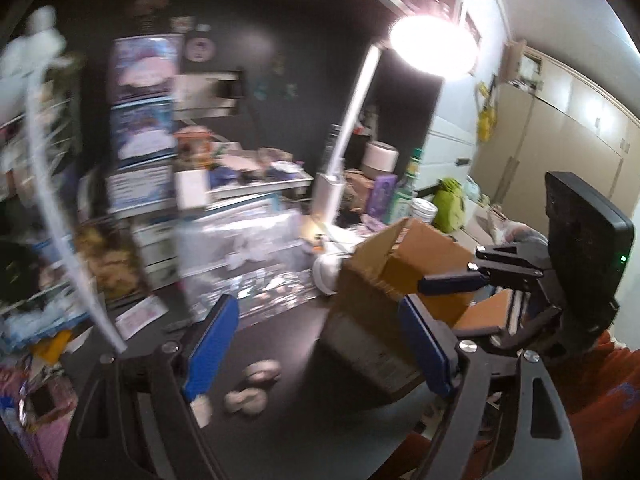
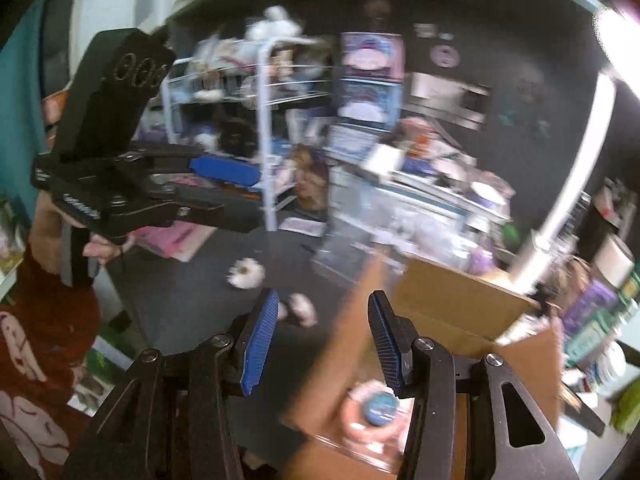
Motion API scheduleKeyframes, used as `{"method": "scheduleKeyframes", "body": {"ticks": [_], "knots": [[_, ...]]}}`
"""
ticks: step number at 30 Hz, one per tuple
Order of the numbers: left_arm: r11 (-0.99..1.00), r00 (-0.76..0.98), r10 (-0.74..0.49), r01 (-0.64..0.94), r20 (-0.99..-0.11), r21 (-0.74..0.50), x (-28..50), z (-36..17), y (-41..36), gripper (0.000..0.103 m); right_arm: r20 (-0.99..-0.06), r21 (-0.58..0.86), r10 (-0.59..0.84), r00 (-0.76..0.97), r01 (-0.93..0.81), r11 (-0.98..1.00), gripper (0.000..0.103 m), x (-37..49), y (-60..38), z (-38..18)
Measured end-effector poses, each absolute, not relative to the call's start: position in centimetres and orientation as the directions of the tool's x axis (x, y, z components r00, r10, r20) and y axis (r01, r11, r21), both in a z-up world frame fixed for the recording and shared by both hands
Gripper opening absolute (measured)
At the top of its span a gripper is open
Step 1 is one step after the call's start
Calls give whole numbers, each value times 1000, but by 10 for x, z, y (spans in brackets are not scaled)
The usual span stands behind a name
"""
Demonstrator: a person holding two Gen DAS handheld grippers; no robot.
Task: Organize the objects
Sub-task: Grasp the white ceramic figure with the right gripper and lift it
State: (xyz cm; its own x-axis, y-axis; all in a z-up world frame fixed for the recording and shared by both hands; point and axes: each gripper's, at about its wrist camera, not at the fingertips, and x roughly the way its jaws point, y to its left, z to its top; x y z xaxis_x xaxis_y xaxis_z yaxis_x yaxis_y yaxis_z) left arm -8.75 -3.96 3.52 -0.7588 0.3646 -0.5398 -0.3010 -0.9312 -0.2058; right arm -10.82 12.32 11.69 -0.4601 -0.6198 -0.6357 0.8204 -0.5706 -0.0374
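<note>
1. Left claw: released, nothing between its ribbed blue pads. It hangs over the matte black worktop.
2. Right claw: part open, pads clear of everything. It sits at the near left edge of the cardboard box.
3. The box is plain brown corrugated card with its flaps up, standing on the worktop. The label on its side is too blurred to read.
4. Inside the box: a round clear container, pinkish, with a blue disc on top. Its print is unreadable.
5. On the worktop left of the box: small pale rounded items, soft-looking and lumpy, lying loose in a cluster.
6. Behind: white stick lamp, lit, glare washing out the head.
</note>
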Motion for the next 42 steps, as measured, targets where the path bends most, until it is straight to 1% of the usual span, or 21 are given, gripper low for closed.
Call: {"method": "scheduleKeyframes", "body": {"ticks": [5, 10, 11, 14, 16, 21, 24, 26, 28, 32, 33, 37, 42], "knots": [[-954, -788, 297, -219, -539, -206, -58, 12, -83, 81, -672, 22, -654, -348, 873, -486, 43, -89, 67, 98], [-957, -779, 273, -161, -565, -241, -39, -22, -115, 81, -735, 133, -639, -228, 875, -465, 43, -87, 22, 45], [-957, -773, 269, -149, -574, -248, -37, -29, -120, 81, -745, 143, -627, -227, 865, -482, 43, -89, 16, 33], [-958, -753, 260, -121, -604, -260, -33, -49, -131, 81, -771, 74, -556, -310, 823, -562, 43, -98, 4, -3], [-957, -743, 258, -110, -617, -267, -31, -59, -136, 81, -784, 66, -528, -326, 802, -594, 43, -107, -1, -23], [-950, -725, 275, -101, -632, -297, -31, -77, -144, 81, -809, 9, -450, -378, 757, -653, 43, -132, -12, -55], [-948, -720, 275, -94, -637, -303, -32, -81, -147, 81, -811, 12, -451, -373, 760, -650, 42, -141, -17, -63], [-948, -719, 276, -92, -638, -306, -34, -82, -149, 81, -810, -1, -448, -380, 763, -646, 38, -144, -20, -63], [-947, -717, 279, -93, -639, -309, -37, -83, -150, 81, -809, -23, -439, -390, 769, -639, 26, -145, -22, -64], [-946, -709, 282, -95, -646, -309, -40, -83, -149, 81, -804, -56, -431, -410, 774, -631, 24, -144, -23, -64], [-947, -708, 282, -95, -647, -308, -41, -83, -148, 81, -803, -59, -431, -412, 775, -630, 22, -144, -23, -65], [-945, -705, 290, -103, -647, -311, -41, -81, -145, 81, -791, -34, -462, -401, 782, -622, 21, -140, -19, -61], [-930, -690, 342, -148, -638, -338, -44, -78, -131, 81, -761, 8, -530, -374, 811, -585, 21, -123, -14, -40]]}}
